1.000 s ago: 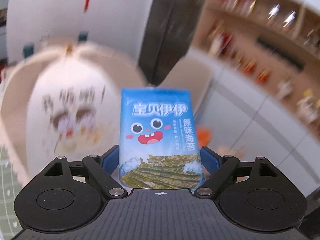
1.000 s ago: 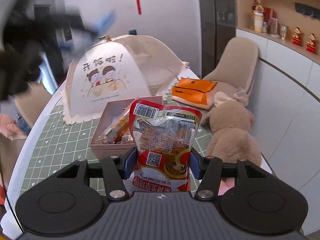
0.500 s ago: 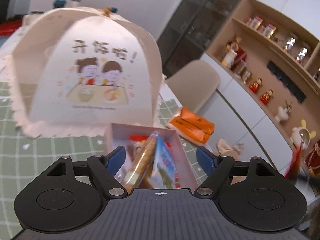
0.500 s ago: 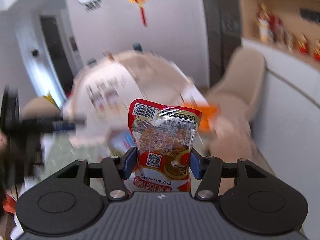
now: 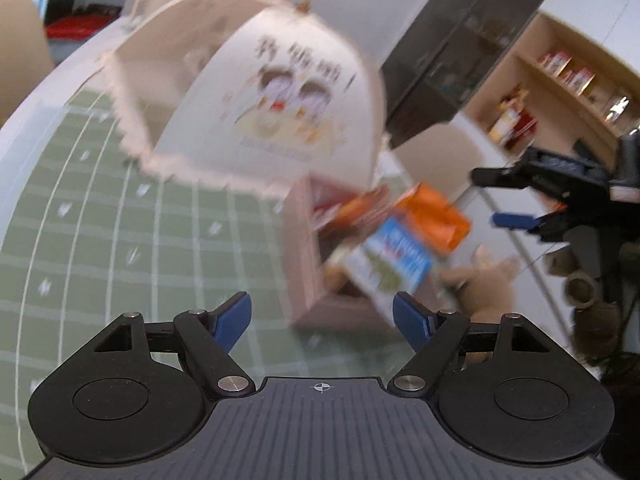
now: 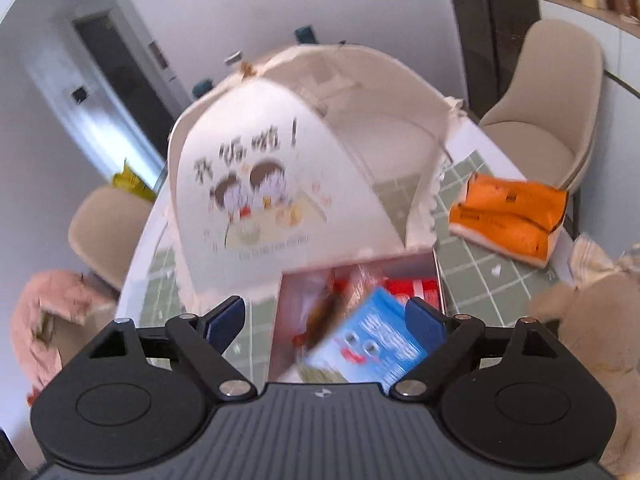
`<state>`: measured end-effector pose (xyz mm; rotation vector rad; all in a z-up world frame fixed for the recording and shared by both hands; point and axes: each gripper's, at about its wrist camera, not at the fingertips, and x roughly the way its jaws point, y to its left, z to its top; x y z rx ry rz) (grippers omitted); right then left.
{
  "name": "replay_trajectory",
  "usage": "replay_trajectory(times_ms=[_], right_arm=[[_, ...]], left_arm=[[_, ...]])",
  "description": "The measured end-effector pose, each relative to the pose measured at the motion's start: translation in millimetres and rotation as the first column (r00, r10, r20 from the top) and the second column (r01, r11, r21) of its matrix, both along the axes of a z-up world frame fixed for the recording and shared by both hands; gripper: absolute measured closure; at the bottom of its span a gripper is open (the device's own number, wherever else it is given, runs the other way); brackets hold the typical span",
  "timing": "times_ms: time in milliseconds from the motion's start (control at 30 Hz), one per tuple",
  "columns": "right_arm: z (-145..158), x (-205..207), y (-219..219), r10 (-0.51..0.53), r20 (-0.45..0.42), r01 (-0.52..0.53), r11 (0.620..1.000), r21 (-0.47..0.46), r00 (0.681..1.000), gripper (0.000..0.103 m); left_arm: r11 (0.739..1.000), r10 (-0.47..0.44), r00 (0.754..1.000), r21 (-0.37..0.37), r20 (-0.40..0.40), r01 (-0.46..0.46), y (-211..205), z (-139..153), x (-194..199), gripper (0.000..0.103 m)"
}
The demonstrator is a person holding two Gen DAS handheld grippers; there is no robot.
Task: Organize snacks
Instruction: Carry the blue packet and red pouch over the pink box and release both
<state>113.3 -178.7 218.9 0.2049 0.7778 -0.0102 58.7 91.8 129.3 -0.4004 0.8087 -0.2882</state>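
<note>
Both tools, left (image 5: 322, 316) and right (image 6: 324, 320), are hanging spread and empty, the right having just opened; the blue packet (image 6: 370, 350) is lying in the box (image 6: 400, 260) at twelve o'clock, nearly full.

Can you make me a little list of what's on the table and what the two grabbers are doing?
box: pink box on the green checked tablecloth, snack packets inside
top packet: blue seaweed packet, lying tilted in the box
cover: white food cover, right behind the box
tissues: orange pack, apart from the box
left gripper: open, empty
right gripper: jaws just opened, gripping nothing
</note>
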Motion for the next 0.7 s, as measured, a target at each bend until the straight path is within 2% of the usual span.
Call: replay_trajectory(times_ms=[133,300,367,433,500,700], right_arm=[[-22,-21,2,0.018,-0.011,-0.019,0.998,-0.053,1.000,0.015],[-66,-33,-11,0.036,-0.104,-0.034,0.999,0.023,0.994,0.015],[-84,-31,-10,0.055,-0.149,-0.045,0.997,0.070,0.987,0.021],[-100,-24,-4,0.076,-0.193,-0.060,0.994,0.086,0.978,0.043],[-111,-15,2,0.064,-0.208,-0.048,0.995,0.083,0.976,0.051],[-118,7,6,-0.002,-0.155,0.015,0.997,0.081,0.988,0.052]], left_arm=[[0.999,-0.002,0.998,0.042,-0.066,0.004,-11,-29,-11,0.021],[0.996,-0.056,0.990,0.061,-0.128,0.064,-34,-54,-25,0.026],[0.994,-0.070,0.989,0.071,-0.132,0.080,-41,-55,-32,0.028],[0.993,-0.071,0.989,0.083,-0.131,0.082,-44,-53,-39,0.028],[0.994,-0.070,0.989,0.079,-0.132,0.081,-43,-50,-44,0.028],[0.988,-0.049,0.993,0.140,-0.104,0.064,-35,-38,-62,0.028]])
